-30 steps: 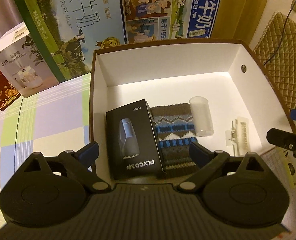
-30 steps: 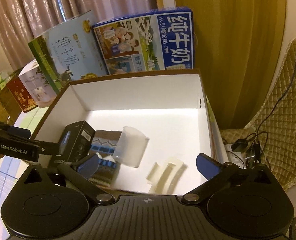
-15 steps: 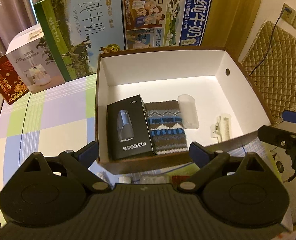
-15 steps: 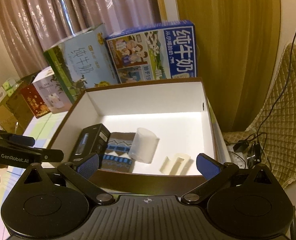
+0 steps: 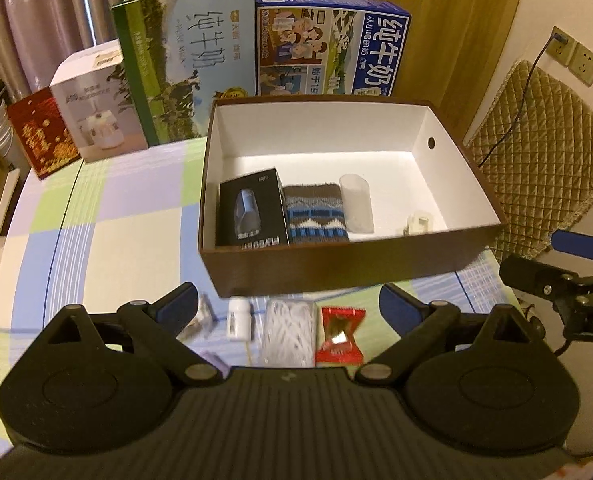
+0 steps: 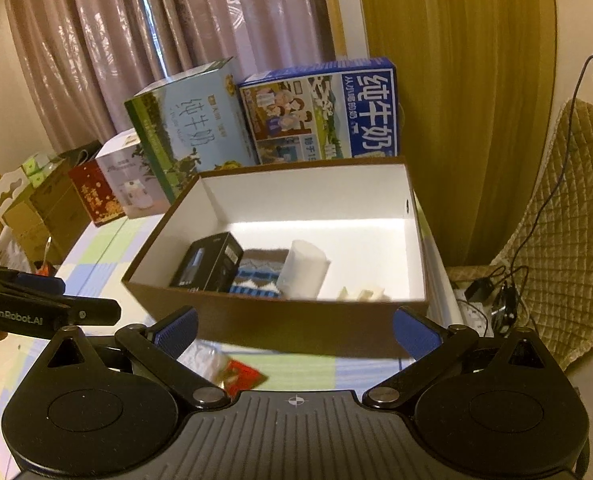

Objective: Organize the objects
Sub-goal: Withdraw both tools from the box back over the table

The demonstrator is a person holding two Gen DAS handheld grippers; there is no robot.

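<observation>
A brown box with white inside (image 5: pixel 336 268) (image 6: pixel 272 320) stands on the checked tablecloth. In it lie a black shaver carton (image 5: pixel 252 212) (image 6: pixel 208 268), a knitted patterned sleeve (image 5: pixel 316 216) (image 6: pixel 256 276), a clear plastic cup (image 5: pixel 356 204) (image 6: pixel 304 268) and a small cream clip (image 5: pixel 418 222) (image 6: pixel 360 294). In front of the box lie a white bottle (image 5: pixel 239 317), a bag of white sticks (image 5: pixel 288 332) and a red packet (image 5: pixel 340 336) (image 6: pixel 242 376). My left gripper (image 5: pixel 288 304) is open above these small items. My right gripper (image 6: pixel 294 330) is open before the box's front wall.
Two milk cartons (image 5: pixel 184 64) (image 5: pixel 328 44), a white humidifier box (image 5: pixel 96 104) and a red box (image 5: pixel 40 136) stand behind the brown box. A quilted chair (image 5: pixel 544 148) and cables (image 6: pixel 492 296) are at the right. Curtains hang behind.
Both grippers have pulled back and up from over the box. The box's front wall and the small items before it have come into view. Both stay open.
</observation>
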